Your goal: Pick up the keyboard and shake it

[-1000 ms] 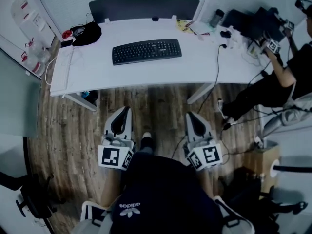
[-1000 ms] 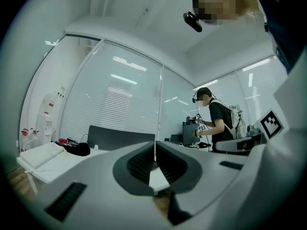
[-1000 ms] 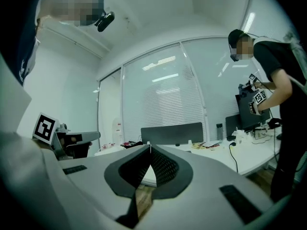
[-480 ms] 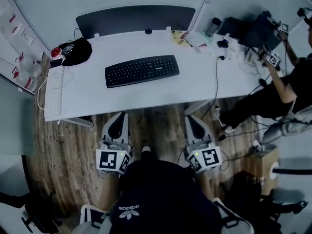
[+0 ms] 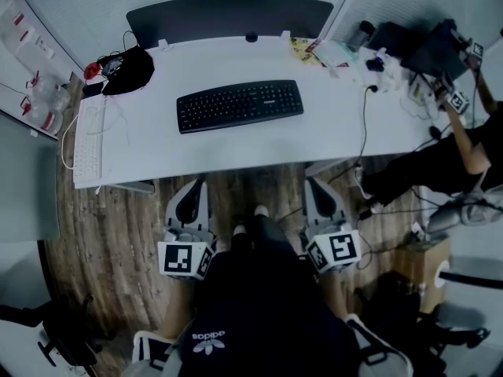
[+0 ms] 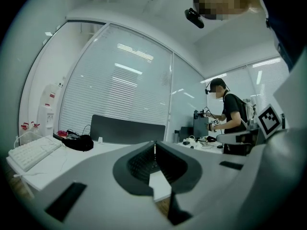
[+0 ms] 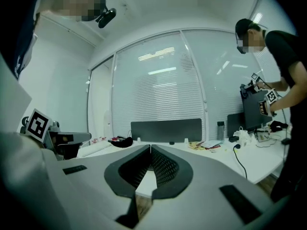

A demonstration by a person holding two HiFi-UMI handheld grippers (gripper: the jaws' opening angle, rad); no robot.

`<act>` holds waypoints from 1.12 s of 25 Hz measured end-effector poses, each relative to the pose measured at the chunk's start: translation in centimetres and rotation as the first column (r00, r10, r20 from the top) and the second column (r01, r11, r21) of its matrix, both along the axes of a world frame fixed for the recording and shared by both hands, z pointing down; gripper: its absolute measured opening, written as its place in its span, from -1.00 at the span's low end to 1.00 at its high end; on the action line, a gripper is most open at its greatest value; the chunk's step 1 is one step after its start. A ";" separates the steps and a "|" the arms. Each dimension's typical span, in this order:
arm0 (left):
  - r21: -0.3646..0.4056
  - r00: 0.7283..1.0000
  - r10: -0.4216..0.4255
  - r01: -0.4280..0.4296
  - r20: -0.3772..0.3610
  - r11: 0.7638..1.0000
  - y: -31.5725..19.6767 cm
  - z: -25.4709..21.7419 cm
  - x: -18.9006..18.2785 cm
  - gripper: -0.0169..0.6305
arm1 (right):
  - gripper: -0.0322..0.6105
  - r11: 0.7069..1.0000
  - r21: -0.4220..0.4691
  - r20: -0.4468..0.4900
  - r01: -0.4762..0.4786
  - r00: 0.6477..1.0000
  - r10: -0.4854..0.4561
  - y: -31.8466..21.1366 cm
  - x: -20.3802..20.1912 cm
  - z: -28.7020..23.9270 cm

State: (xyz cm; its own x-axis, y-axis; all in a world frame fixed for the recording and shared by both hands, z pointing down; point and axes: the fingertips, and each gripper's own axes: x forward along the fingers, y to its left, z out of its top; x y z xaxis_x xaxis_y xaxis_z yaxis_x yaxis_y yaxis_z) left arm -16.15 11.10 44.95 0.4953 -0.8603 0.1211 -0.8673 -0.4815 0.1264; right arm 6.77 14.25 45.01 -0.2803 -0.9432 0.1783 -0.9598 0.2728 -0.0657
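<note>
Both the left gripper (image 5: 198,184) and the right gripper (image 5: 309,182) have been carried forward since a second ago. Their tips, then well short of the white desk (image 5: 330,132), are now sitting right at its near edge, above the wooden floor (image 5: 118,226). That desk is stretching across in front of both tools, with a dark panel (image 5: 228,18) standing along its far edge. Off to the right of the right gripper, another person (image 5: 464,151) is working at the desk's end. The black keyboard (image 5: 240,105) is lying flat on the desk ahead of the grippers, roughly between the lines along which they are pointing and well apart from both tips; neither tool is touching it. A white keyboard (image 5: 88,140) is lying at the desk's end, ahead and to the left of the left gripper, and a black bag (image 5: 130,69) is resting beyond it, farther ahead on the same side. The left gripper is pointing toward the desk with its jaws pressed fully together, the two halves meeting along one thin seam, and nothing is sitting between them. The right gripper is pointing the same way beside it, its jaws likewise closed tight on each other and gripping nothing. A black cable (image 5: 364,128) is running across the desk ahead and to the right of the right gripper, and a small bottle (image 5: 361,34) is standing farther off near the far right corner.
</note>
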 end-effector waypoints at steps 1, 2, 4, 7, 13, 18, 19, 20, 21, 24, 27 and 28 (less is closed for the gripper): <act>-0.002 1.000 -0.008 0.008 0.007 1.000 -0.1 0.2 -0.2 -0.91 | -0.88 1.000 0.001 -0.006 0.003 1.000 -0.003 -0.2 -0.1 0.0; -0.004 1.000 -0.014 0.015 0.012 1.000 -0.4 0.4 -0.4 -0.91 | -0.89 1.000 0.002 -0.005 0.004 1.000 -0.004 -0.5 0.0 -0.1; -0.007 1.000 -0.027 0.027 0.009 1.000 -1.2 0.4 -0.6 -0.91 | -0.88 1.000 0.009 0.008 0.002 1.000 -0.002 -1.5 0.1 -0.4; -0.004 0.999 -0.044 0.044 -0.003 0.999 -2.7 0.3 -0.6 -0.91 | -0.88 1.000 0.003 0.004 0.015 1.000 -0.015 -3.4 0.4 0.0; 0.005 0.996 -0.090 0.091 -0.003 0.996 -6.6 0.1 -0.8 -0.91 | -0.88 0.998 -0.003 0.035 0.056 0.998 -0.056 -8.9 0.3 0.2; 0.013 0.990 -0.141 0.141 0.019 0.990 -10.7 -0.2 -0.5 -0.91 | -0.88 0.994 0.001 0.036 0.106 0.994 -0.106 -14.9 0.9 -0.4; 0.019 0.989 -0.150 0.150 0.012 0.989 -11.6 -0.5 -0.3 -0.91 | -0.88 0.993 0.002 0.035 0.114 0.993 -0.114 -16.1 1.1 -0.5; 0.023 0.987 -0.161 0.160 0.003 0.987 -12.6 -0.7 -0.2 -0.91 | -0.88 0.993 0.003 0.038 0.121 0.992 -0.121 -17.3 1.3 -0.6; 0.024 0.985 -0.172 0.172 -0.004 0.985 -13.6 -0.9 -0.1 -0.91 | -0.88 0.992 0.003 0.041 0.126 0.991 -0.126 -18.4 1.6 -0.7; 0.016 0.979 -0.204 0.204 -0.005 0.979 -15.9 -1.0 0.4 -0.91 | -0.88 0.989 0.000 0.045 0.145 0.988 -0.145 -21.2 2.5 -0.9; 0.002 0.973 -0.229 0.229 -0.006 0.973 -17.7 -0.9 0.9 -0.91 | -0.88 0.987 -0.015 0.047 0.159 0.986 -0.158 -23.4 3.3 -0.5; -0.005 0.972 -0.235 0.235 -0.001 0.972 -18.2 -0.7 1.0 -0.91 | -0.88 0.987 -0.020 0.049 0.160 0.986 -0.159 -24.0 3.5 -0.3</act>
State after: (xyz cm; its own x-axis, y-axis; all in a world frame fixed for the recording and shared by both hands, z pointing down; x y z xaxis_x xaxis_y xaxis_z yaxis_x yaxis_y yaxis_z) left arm -15.18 -7.06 44.23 0.2791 -0.9522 0.1243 -0.9560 -0.2632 0.1297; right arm 10.31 -9.72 44.69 -0.4352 -0.8815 0.1834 -0.8999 0.4198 -0.1179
